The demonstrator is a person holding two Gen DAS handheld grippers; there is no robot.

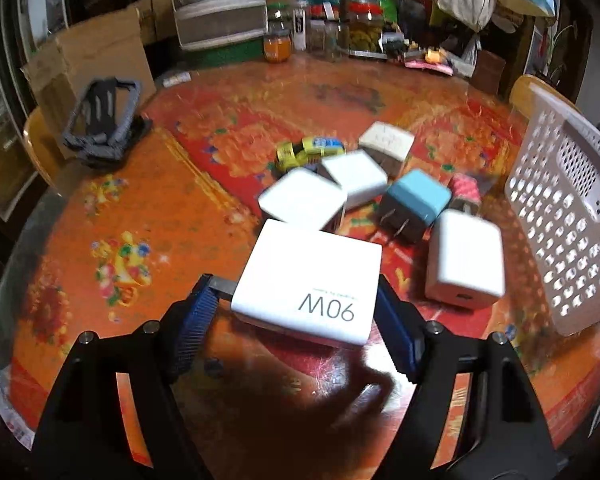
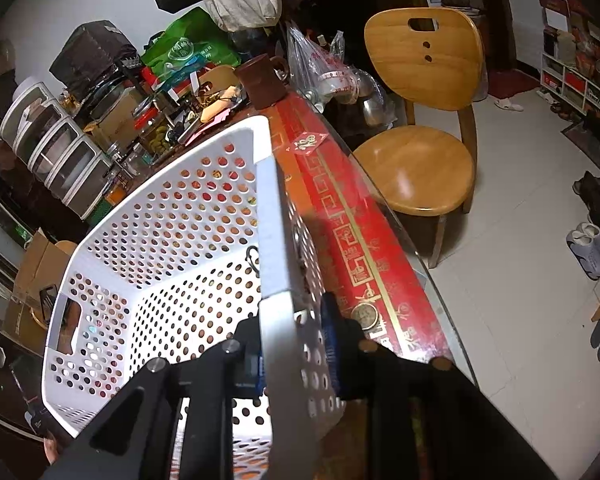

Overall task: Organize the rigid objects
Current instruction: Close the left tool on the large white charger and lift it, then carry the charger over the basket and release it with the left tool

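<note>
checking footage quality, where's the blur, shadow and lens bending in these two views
Left wrist view: the small chargers and basket are motion-smeared, while the 90W charger between the left tongs reads sharp; a dark shadow lies below it. Right wrist view: mostly crisp, the basket rim bends with fisheye, and the chair seat shows glare.

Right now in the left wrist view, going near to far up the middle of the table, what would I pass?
Big white square 90W charger between the jaws → smaller white square charger → yellow toy car → glass jar of orange liquid at the table's far edge.
</note>
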